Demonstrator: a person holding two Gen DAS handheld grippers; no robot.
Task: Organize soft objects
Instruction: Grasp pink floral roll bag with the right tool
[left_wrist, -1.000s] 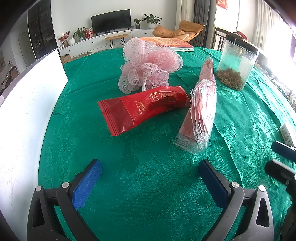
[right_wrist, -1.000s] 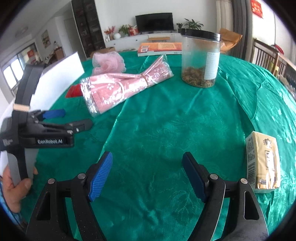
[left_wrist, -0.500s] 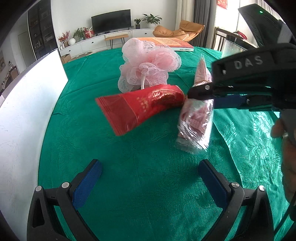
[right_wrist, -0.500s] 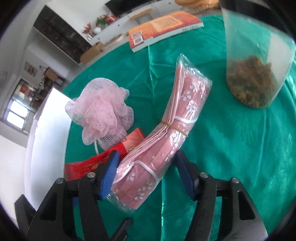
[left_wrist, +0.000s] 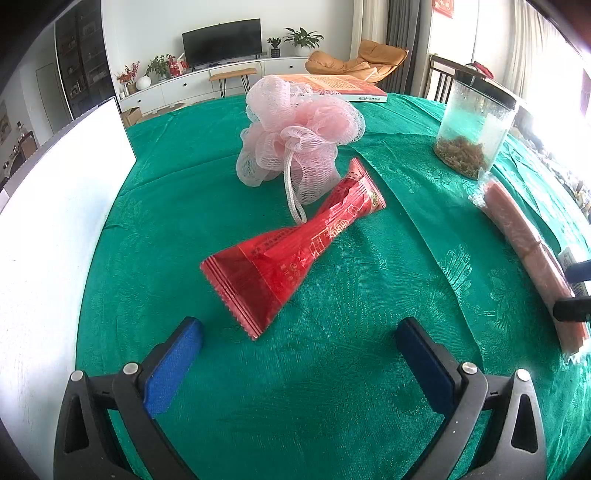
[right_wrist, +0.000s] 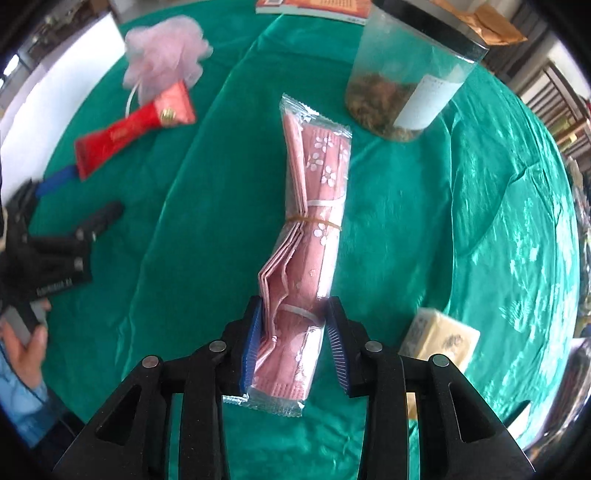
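Note:
A long pink flowered pack in clear wrap, bound with rubber bands, hangs over the green cloth with my right gripper shut on its near end; the jaws are opening slightly while the pads still press it. In the left wrist view that pink pack and the right gripper show at the right edge. A red foil pack lies mid-table, its far end touching a pink mesh bath puff. My left gripper stands open just short of the red pack, nothing between its fingers.
A clear jar with a black lid stands at the far right. An orange book lies at the table's back edge. A white board runs along the left. A yellow carton lies near the right gripper.
The right gripper closed on the pink pack and carried it off to the right, away from the red pack. The red pack swung round, its wide end now toward my left gripper. The left gripper stayed put.

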